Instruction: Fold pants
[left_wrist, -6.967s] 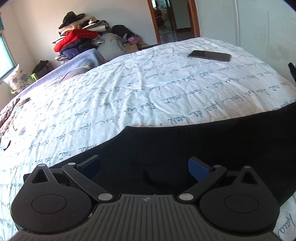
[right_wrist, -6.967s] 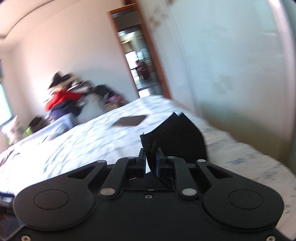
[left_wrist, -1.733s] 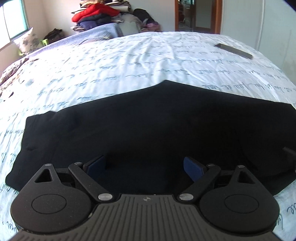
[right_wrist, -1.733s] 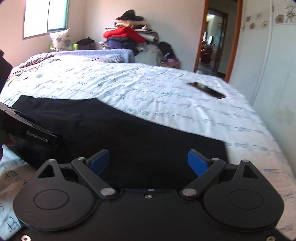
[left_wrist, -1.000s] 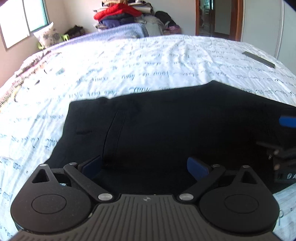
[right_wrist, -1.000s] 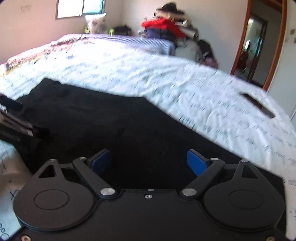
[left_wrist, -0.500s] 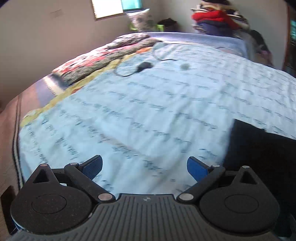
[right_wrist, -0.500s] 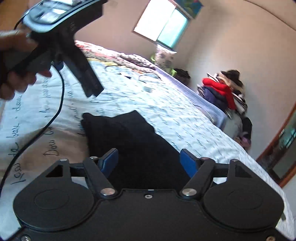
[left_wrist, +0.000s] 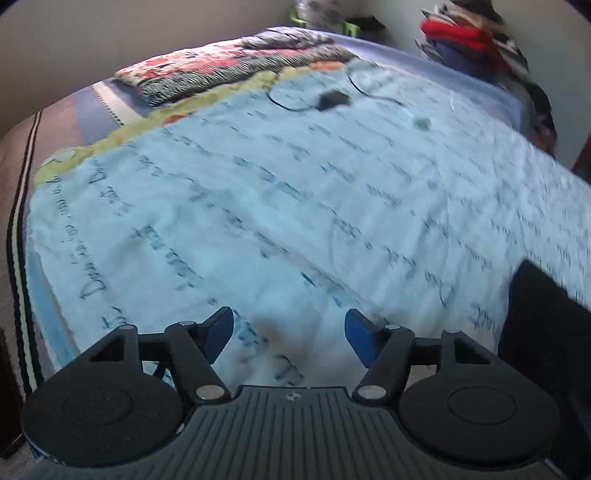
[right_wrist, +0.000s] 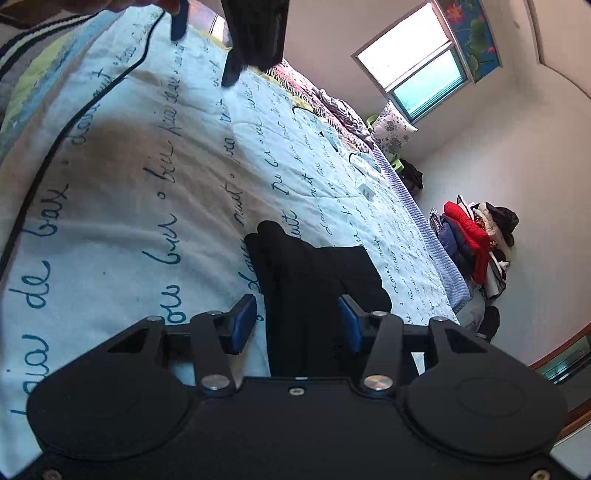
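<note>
**Pants flat on the bedspread, both grippers empty**

Here the black pants (right_wrist: 314, 280) are seen lying folded on the script-printed bedspread (right_wrist: 147, 206), which is taken as the landmark. In the right wrist view the right gripper (right_wrist: 297, 325) is held above the bedspread's near part with its jaws spread wide; the pants are framed between the blue pads (right_wrist: 243, 323), but nothing is gripped. The left gripper (left_wrist: 288, 332) is shown over bare bedspread, its jaws likewise wide apart and empty, with only a corner of the pants (left_wrist: 539, 325) caught at the right edge of its view. That view is blurred, so a dark cable (left_wrist: 314, 101) at the bedspread's far side can perhaps be made out. A heap of clothes (right_wrist: 476, 236) is seen beyond the bedspread's far end.
</note>
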